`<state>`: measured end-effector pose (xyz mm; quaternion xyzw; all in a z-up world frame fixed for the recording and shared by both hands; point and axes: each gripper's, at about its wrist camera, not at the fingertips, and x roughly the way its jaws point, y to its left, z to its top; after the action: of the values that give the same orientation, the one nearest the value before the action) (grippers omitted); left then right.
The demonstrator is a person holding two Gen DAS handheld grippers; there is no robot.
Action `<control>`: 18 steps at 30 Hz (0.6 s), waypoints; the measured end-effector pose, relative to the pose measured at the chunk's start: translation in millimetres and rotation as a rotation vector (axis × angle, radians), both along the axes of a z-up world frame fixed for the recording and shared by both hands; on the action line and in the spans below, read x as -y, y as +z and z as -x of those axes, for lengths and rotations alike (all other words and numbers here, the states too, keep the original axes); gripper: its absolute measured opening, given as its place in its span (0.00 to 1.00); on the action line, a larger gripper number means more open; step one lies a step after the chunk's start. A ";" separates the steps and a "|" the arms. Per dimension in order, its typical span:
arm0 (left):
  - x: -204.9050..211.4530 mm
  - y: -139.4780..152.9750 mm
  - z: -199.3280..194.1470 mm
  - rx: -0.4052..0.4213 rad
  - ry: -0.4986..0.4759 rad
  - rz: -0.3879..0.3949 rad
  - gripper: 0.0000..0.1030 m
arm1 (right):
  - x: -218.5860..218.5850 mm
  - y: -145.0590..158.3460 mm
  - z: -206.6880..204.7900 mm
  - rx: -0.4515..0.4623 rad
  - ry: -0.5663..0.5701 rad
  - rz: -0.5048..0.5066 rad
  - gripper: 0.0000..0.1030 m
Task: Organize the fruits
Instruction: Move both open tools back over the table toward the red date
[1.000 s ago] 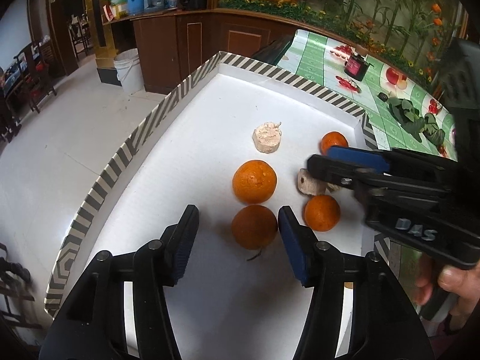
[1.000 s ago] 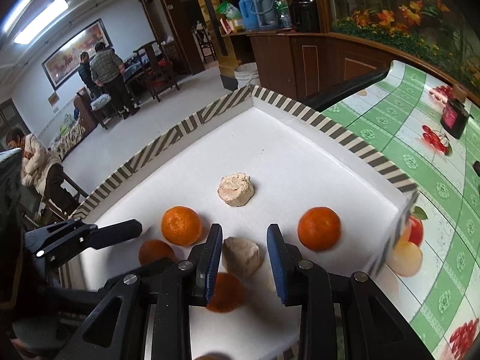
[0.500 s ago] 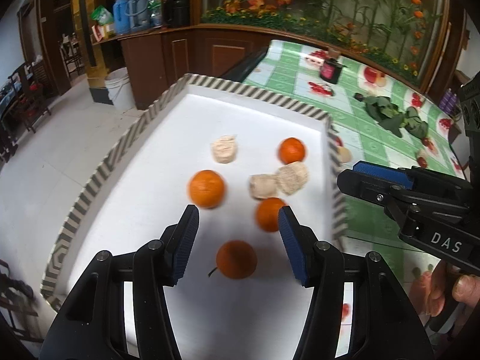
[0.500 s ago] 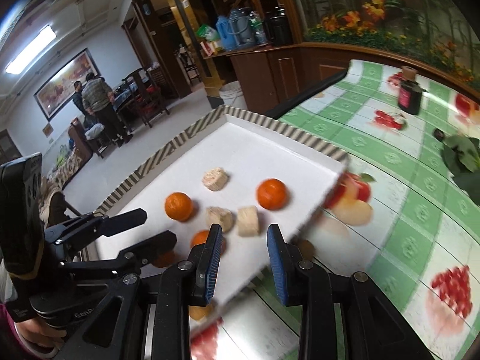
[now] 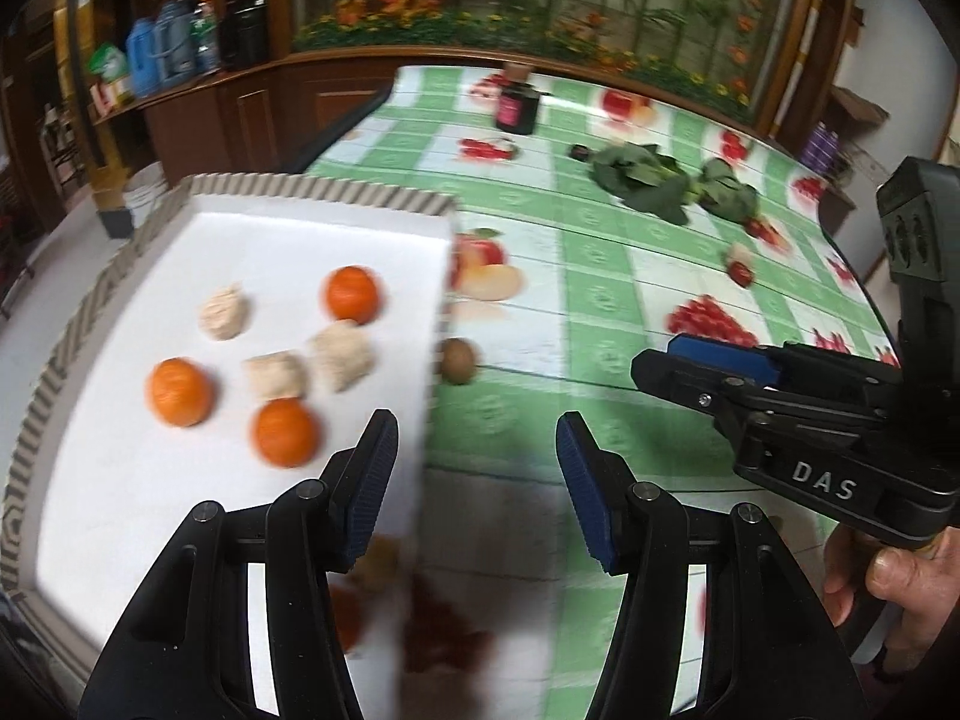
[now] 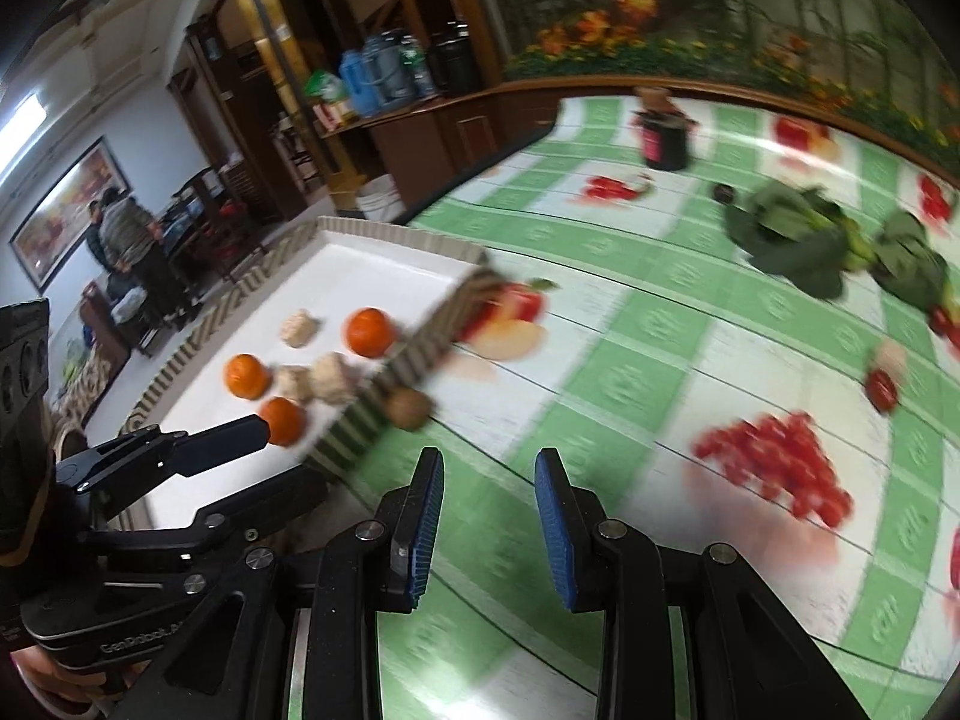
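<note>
A white tray [image 5: 150,480] with a striped rim holds three oranges [image 5: 351,294] and three beige lumps [image 5: 342,354]. It also shows in the right wrist view [image 6: 372,252]. A brown kiwi [image 5: 457,360] lies on the tablecloth just right of the tray; it shows in the right wrist view [image 6: 409,410] too. My left gripper [image 5: 477,462] is open and empty above the tray's right edge. My right gripper [image 6: 489,510] is open and empty over the tablecloth, to the right of the tray.
The green checked tablecloth [image 5: 600,300] has printed fruit. Leafy greens [image 5: 654,180] and a dark jar [image 5: 516,108] sit at the far side. Small red fruits [image 5: 741,270] lie to the right. Wooden cabinets [image 6: 420,138] and people [image 6: 132,252] are beyond.
Both grippers have pulled back and swung right, away from the tray. The tray and its fruit now lie to the left, and more tablecloth shows. Both stay open.
</note>
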<state>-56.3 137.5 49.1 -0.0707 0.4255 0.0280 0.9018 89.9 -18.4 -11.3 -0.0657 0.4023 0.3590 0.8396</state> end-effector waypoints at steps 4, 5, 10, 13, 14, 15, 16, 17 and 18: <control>23.9 0.5 -9.8 -0.001 -0.047 0.003 0.54 | 29.1 -3.7 -7.0 -0.010 -0.056 0.003 0.30; 27.9 0.0 -11.7 -0.004 -0.056 0.003 0.54 | 36.2 -4.2 -8.8 -0.009 -0.070 0.007 0.30; 54.5 -2.7 -27.1 -0.021 -0.111 0.013 0.54 | 71.1 -6.8 -17.3 -0.007 -0.129 0.022 0.31; 66.1 -4.7 -37.9 -0.035 -0.133 0.024 0.54 | 99.3 -8.0 -25.4 -0.012 -0.180 0.020 0.32; 69.1 -5.4 -41.0 -0.038 -0.137 0.027 0.54 | 106.1 -8.0 -28.0 -0.014 -0.194 0.020 0.32; 72.0 -5.8 -44.7 -0.042 -0.143 0.031 0.54 | 112.6 -8.0 -30.5 -0.015 -0.208 0.021 0.32; 75.7 -6.0 -48.8 -0.047 -0.150 0.034 0.54 | 120.3 -8.1 -34.1 -0.016 -0.224 0.022 0.33; 78.4 -6.1 -50.9 -0.049 -0.156 0.035 0.54 | 128.9 -8.3 -38.9 -0.019 -0.242 0.022 0.33; 82.6 -5.6 -54.7 -0.050 -0.162 0.035 0.54 | 135.2 -8.3 -42.7 -0.021 -0.256 0.021 0.33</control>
<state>-1.6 54.8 43.5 -0.0510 0.4527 -0.0508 0.8887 132.6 -153.6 -19.5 -0.0187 0.4199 0.2455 0.8735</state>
